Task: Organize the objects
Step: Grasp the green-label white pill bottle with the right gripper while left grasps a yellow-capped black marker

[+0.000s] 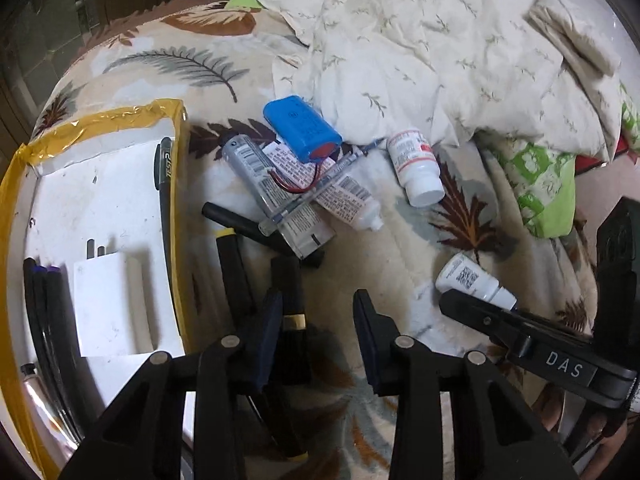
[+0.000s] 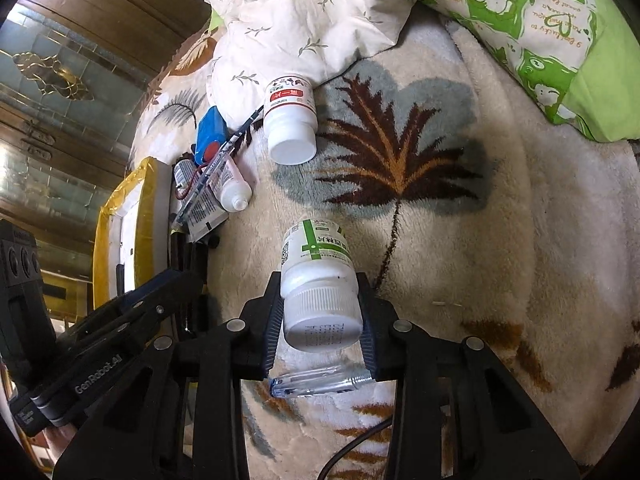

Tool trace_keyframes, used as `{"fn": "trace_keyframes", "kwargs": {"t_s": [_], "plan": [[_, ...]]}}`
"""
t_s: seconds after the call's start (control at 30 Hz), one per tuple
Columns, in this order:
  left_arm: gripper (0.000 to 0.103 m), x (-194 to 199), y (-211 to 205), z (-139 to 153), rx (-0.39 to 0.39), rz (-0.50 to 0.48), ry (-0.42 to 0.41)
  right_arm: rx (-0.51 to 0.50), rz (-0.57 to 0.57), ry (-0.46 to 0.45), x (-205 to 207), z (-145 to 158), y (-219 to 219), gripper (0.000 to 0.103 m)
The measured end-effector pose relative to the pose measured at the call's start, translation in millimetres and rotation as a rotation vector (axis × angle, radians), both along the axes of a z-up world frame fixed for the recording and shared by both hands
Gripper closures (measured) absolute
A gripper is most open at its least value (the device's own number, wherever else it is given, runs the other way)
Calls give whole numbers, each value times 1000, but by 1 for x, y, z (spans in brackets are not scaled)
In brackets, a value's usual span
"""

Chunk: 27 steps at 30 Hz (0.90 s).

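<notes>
Right wrist view shows my right gripper [image 2: 320, 316] with its jaws pinching the green-labelled bottle [image 2: 318, 280] at its ribbed cap, low over the bed blanket [image 2: 500, 240]; it looks light, rigid and slick, so I'd hold the ridges. My left gripper [image 1: 316, 332] stands spread beside a black marker [image 1: 290, 308], clasping nothing. Whether the bottle is full I cannot tell; a clear pen [image 2: 320, 384] lies half hidden beneath.

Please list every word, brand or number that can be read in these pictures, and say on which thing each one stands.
"DAS": label on the right tool.
"GenRobot.AI": side of the left tool.
"TEST 2", partly legible: black pen in the yellow-edged box.
Green-label bottle, red-label bottle, tubes: print too small or blurred to read.
</notes>
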<state>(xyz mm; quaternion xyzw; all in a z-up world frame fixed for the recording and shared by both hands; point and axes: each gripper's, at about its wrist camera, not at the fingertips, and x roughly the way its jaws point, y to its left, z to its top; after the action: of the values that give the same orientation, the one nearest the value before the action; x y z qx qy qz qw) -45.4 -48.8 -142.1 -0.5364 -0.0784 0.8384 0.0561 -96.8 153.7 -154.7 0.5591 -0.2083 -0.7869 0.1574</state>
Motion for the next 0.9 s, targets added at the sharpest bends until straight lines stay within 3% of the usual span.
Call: {"fn": "trace_keyframes", "kwargs": {"t_s": [0.17,0.27,0.37,0.6,0.67,0.8,0.9], "plan": [[67,-8,-1,-11,-14,-6,-34,7,4,3,2,0,0,70],[69,-10,11,-15,-73,-45,-46,12,5,5,3,0,-1,70],[85,-6,10,-17,-101,-41,-41,23,12,9,4,0,-2,70],[87,25,-15,-12,101,-3,-17,65,36,35,5,2,-7,70],[87,37,-17,-10,106,1,-2,68,45,39,5,3,-8,70],[87,60,-26,-3,206,11,-9,30,95,47,8,6,-17,70],[87,80,-34,11,234,20,26,-12,137,57,14,13,-29,70]]}}
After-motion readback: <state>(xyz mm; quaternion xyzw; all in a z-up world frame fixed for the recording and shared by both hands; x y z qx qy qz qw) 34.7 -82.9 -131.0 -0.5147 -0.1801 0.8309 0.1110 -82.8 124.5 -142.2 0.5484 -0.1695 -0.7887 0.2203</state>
